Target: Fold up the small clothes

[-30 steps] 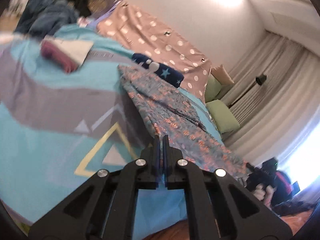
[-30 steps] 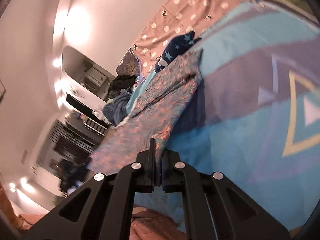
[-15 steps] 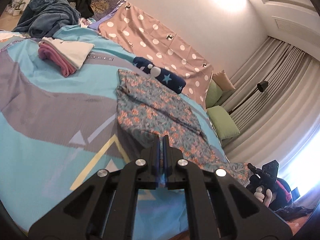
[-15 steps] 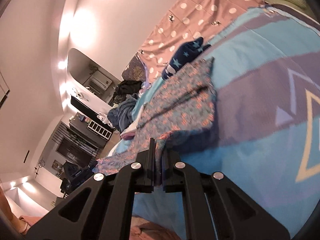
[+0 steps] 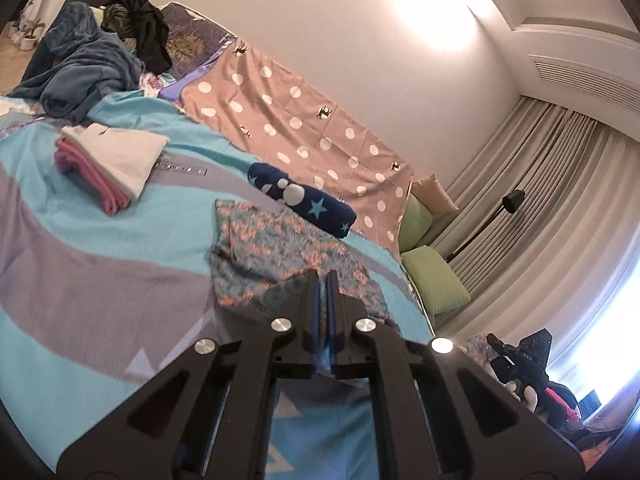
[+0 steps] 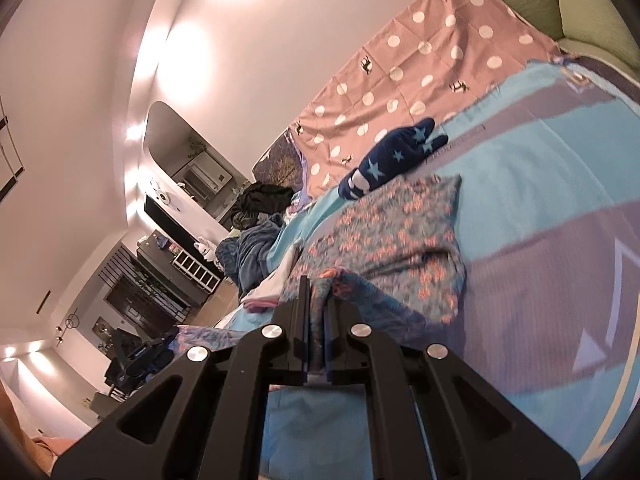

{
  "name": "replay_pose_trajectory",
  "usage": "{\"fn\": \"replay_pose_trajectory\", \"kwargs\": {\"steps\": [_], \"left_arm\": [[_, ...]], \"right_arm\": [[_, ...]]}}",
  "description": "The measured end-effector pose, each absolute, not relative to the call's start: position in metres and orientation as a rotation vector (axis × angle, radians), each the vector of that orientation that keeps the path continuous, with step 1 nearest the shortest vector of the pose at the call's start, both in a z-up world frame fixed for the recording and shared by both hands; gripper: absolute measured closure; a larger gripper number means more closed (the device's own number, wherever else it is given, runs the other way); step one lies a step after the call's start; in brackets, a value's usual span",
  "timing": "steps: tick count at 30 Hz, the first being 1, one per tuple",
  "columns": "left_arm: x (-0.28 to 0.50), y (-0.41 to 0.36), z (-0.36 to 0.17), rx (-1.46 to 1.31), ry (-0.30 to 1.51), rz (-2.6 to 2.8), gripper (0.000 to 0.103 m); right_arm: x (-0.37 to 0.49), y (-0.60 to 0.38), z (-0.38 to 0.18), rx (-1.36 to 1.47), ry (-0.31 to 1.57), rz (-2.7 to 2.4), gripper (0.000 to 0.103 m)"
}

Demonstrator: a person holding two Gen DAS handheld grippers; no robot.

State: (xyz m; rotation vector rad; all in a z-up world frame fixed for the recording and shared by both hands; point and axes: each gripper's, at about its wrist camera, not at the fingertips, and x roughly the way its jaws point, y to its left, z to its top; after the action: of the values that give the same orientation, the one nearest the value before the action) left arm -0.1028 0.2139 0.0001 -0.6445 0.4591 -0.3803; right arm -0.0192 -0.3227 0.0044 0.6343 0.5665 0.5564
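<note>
A blue floral garment [image 5: 276, 248] lies on the turquoise and grey bed cover [image 5: 100, 248]. My left gripper [image 5: 322, 280] is shut on its near edge and holds that edge lifted over the rest of the cloth. In the right wrist view the same floral garment [image 6: 400, 236] spreads away from me, and my right gripper [image 6: 318, 286] is shut on a bunched near edge of it, raised above the bed cover [image 6: 540, 208]. The far end of the garment lies flat on the bed.
A rolled navy star-print garment [image 5: 304, 200] lies just beyond the floral one. A folded white and pink stack [image 5: 108, 164] sits at the left. A heap of dark blue clothes [image 5: 80, 76] is at the far left. A polka-dot sheet [image 5: 304, 120] and green pillows [image 5: 436, 284] line the wall.
Both grippers have carried the held near edge forward over the garment toward its far end. The cloth now lies shorter and doubled on the bed.
</note>
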Motion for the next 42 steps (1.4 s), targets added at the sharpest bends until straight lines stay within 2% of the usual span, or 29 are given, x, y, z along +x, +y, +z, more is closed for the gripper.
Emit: {"fn": "replay_pose_trajectory", "kwargs": {"steps": [18, 26, 36, 42], "left_arm": [[-0.003, 0.214, 0.037, -0.610, 0.444, -0.404, 0.100], [0.068, 0.212, 0.042, -0.604, 0.475, -0.389, 0.100], [0.169, 0.218, 0.007, -0.632, 0.573, -0.314, 0.100], [0.239, 0.216, -0.058, -0.665, 0.725, -0.275, 0.100]], "right_arm": [[0.065, -0.311, 0.039, 0.520, 0.526, 0.492, 0.097], [0.127, -0.312, 0.041, 0.485, 0.547, 0.443, 0.097], [0.232, -0.308, 0.002, 0.470, 0.650, 0.334, 0.097], [0.286, -0.303, -0.057, 0.457, 0.794, 0.239, 0.097]]}}
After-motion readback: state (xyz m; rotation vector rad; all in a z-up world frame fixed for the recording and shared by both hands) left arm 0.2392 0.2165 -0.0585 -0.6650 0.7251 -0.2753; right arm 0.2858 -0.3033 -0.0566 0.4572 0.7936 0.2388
